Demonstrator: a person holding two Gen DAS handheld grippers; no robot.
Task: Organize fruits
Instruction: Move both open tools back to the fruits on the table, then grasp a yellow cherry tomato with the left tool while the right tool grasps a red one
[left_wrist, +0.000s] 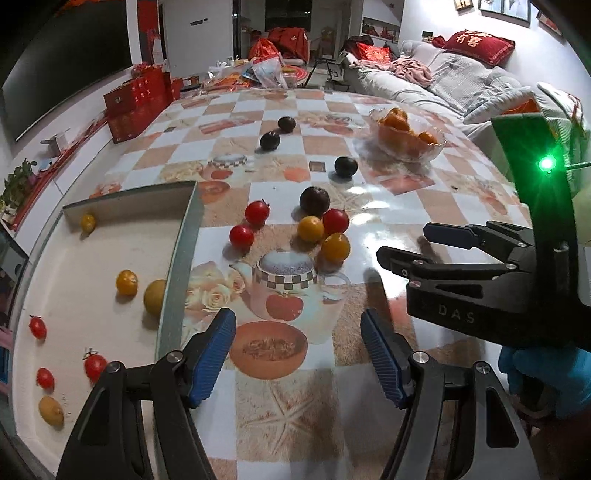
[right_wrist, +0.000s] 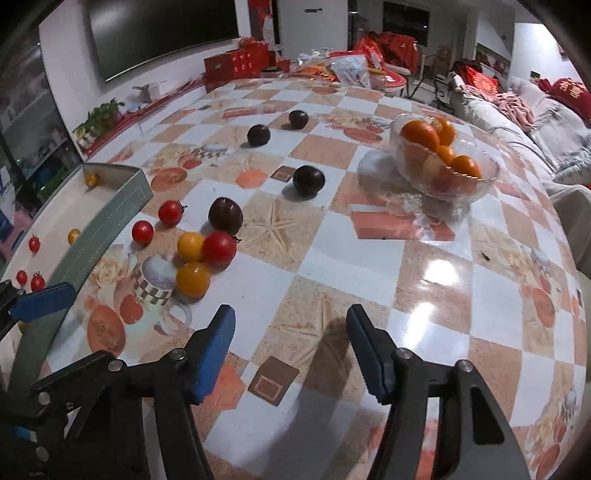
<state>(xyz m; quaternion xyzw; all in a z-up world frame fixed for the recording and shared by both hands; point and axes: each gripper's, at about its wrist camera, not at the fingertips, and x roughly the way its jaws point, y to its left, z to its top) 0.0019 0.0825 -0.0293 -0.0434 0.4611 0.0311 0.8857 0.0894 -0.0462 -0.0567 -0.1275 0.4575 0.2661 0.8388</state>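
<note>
A green-edged tray (left_wrist: 181, 236) at the left holds several red and yellow cherry tomatoes (left_wrist: 126, 282); it also shows in the right wrist view (right_wrist: 110, 218). Loose on the table are red tomatoes (left_wrist: 242, 236), yellow tomatoes (left_wrist: 335, 247) and several dark plums (left_wrist: 314, 201), also seen in the right wrist view (right_wrist: 225, 216). A glass bowl (right_wrist: 480, 181) holds oranges. My left gripper (left_wrist: 298, 354) is open and empty above the table, beside the tray. My right gripper (right_wrist: 291, 350) is open and empty; it also shows in the left wrist view (left_wrist: 402, 245), right of the tomato cluster.
The table wears a glossy checkered cloth (right_wrist: 369, 258). Red gift boxes (left_wrist: 136, 103) and bags crowd its far end. A grey sofa (left_wrist: 461, 81) with a red cushion runs along the right. A dark TV screen (left_wrist: 55, 62) hangs on the left wall.
</note>
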